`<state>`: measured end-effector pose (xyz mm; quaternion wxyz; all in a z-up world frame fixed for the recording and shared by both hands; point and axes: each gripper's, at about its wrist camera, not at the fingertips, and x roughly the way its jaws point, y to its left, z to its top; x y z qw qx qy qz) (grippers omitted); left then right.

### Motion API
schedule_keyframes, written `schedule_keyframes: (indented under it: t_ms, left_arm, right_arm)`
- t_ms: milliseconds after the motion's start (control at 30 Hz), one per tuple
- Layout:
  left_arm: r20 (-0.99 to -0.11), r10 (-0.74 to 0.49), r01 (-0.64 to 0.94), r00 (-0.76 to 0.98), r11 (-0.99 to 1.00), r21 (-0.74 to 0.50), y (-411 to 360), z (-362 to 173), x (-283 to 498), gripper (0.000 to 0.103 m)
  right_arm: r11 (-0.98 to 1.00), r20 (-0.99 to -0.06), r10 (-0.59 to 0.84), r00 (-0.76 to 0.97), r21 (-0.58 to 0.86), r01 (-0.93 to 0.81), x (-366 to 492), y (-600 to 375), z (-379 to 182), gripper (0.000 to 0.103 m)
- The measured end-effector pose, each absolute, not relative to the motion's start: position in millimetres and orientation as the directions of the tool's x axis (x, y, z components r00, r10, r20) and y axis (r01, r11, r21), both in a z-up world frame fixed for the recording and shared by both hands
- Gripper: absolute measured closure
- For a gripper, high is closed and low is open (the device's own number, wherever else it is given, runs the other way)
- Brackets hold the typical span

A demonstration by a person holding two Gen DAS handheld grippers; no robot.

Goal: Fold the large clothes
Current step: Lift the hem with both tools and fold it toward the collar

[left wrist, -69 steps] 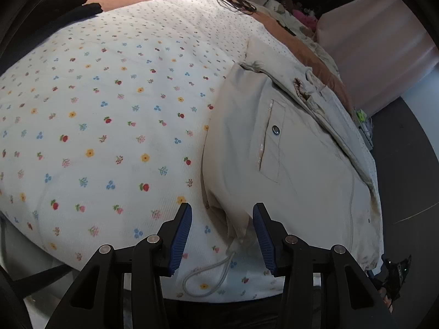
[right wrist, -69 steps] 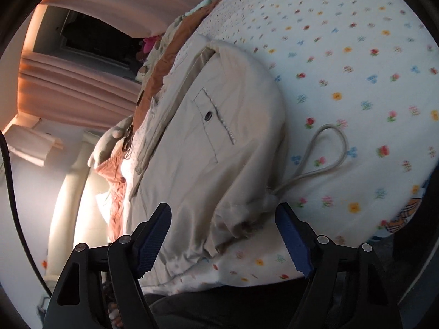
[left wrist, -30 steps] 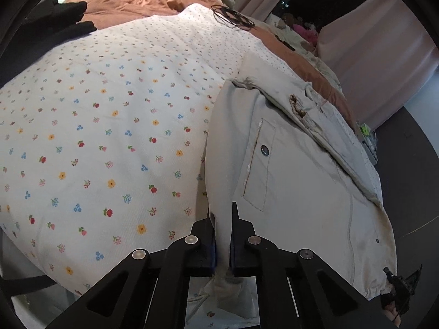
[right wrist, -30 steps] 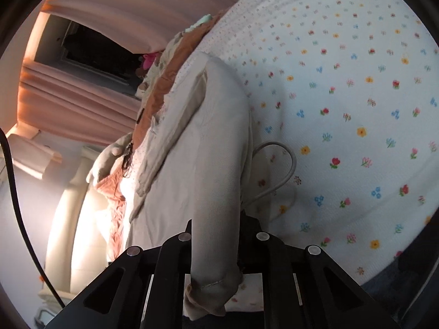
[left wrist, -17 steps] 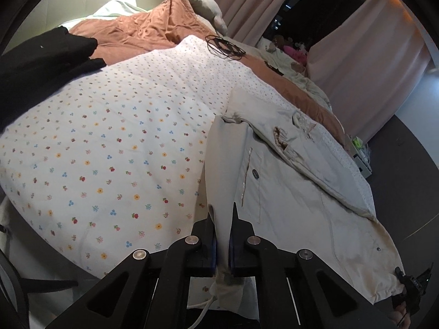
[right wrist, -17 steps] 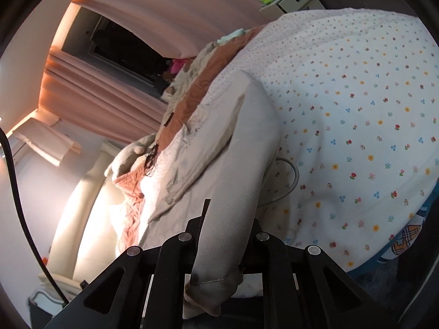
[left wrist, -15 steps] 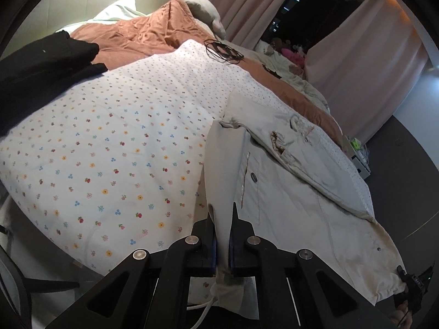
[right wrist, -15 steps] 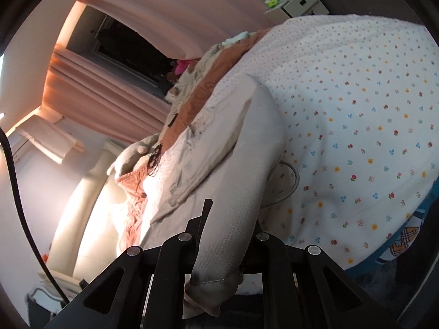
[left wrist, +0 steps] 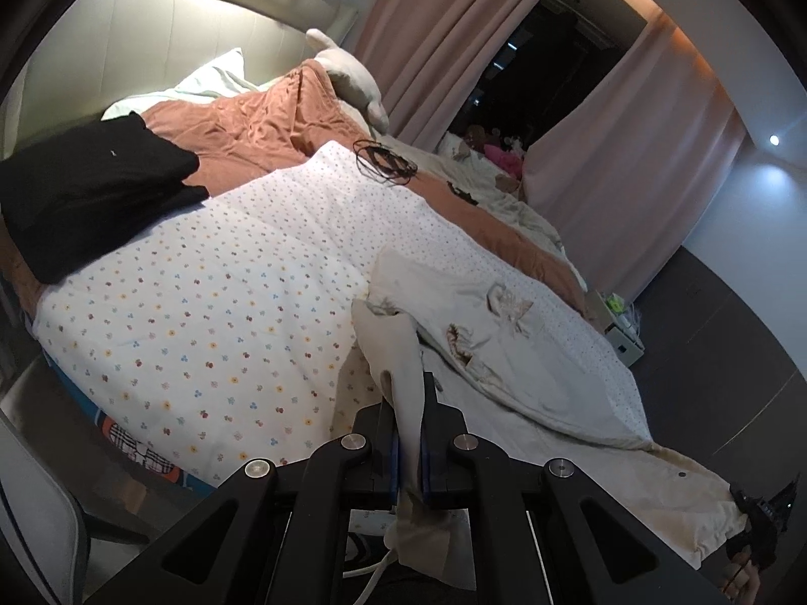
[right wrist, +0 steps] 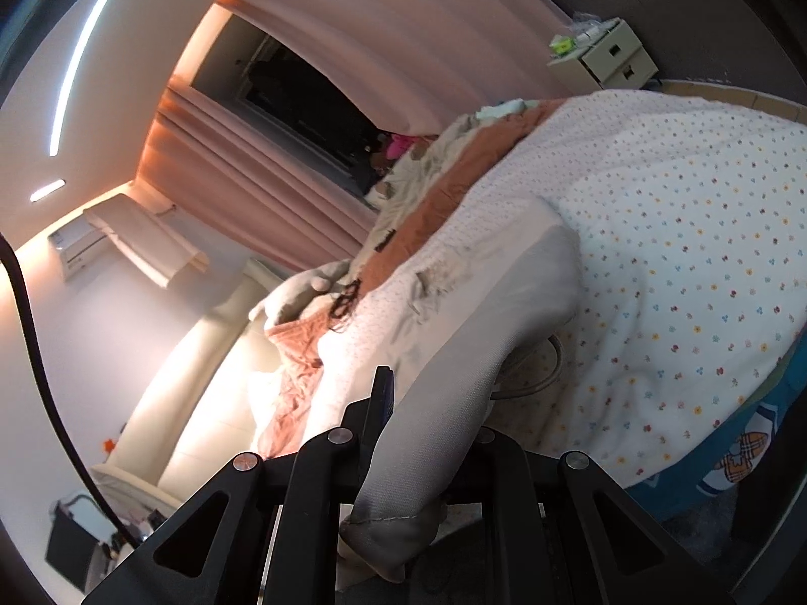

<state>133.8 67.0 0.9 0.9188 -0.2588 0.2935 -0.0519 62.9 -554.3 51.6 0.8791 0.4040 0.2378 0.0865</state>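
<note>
Both grippers have hold of the near hem of a large beige garment [left wrist: 504,333] that lies on the flower-print bed cover [left wrist: 227,302]. The left gripper [left wrist: 409,454] is pinched nearly closed, a thin band of the beige cloth running up between its blue pads. The right gripper [right wrist: 423,428] is clamped on a thicker bunch of the same hem; cloth drapes over its jaws and hides the pads on one side.

Step in hand, as I judge it: the hem is raised off the bed for a fold; no crease is laid yet. The far part of the garment rests on the cover toward 1 o'clock in the left view, its collar area rumpled.

The next move calls for carrying both corners together toward the far end, level with each other, so the hem lands square. Uneven height would skew the fold.

The left view alone shows a black garment [left wrist: 91,191] at 10 o'clock, a coil of dark cord [left wrist: 383,161] at 12, and the garment's far corner at 4 o'clock, with a dark shape there that I cannot tell apart. The right view alone shows the drawstring loop [right wrist: 544,368] lying on the cover beneath the lifted cloth, and a small drawer unit [right wrist: 605,55] at 1 o'clock.
</note>
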Motion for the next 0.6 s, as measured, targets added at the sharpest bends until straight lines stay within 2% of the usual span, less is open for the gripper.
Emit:
schedule_keyframes:
  t_ms: [367, 600]
  left_arm:
    - [-0.367, -0.267, 0.041, 0.891, 0.852, -0.522, 73, 65, 88, 0.098]
    - [-0.360, -0.252, 0.037, 0.898, 0.861, -0.508, 67, 79, 112, 0.098]
  right_arm:
    - [0.689, -0.231, 0.347, 0.909, 0.721, -0.080, 26, -543, 107, 0.088]
    - [0.689, -0.227, 0.329, 0.917, 0.722, -0.069, 44, -551, 109, 0.088]
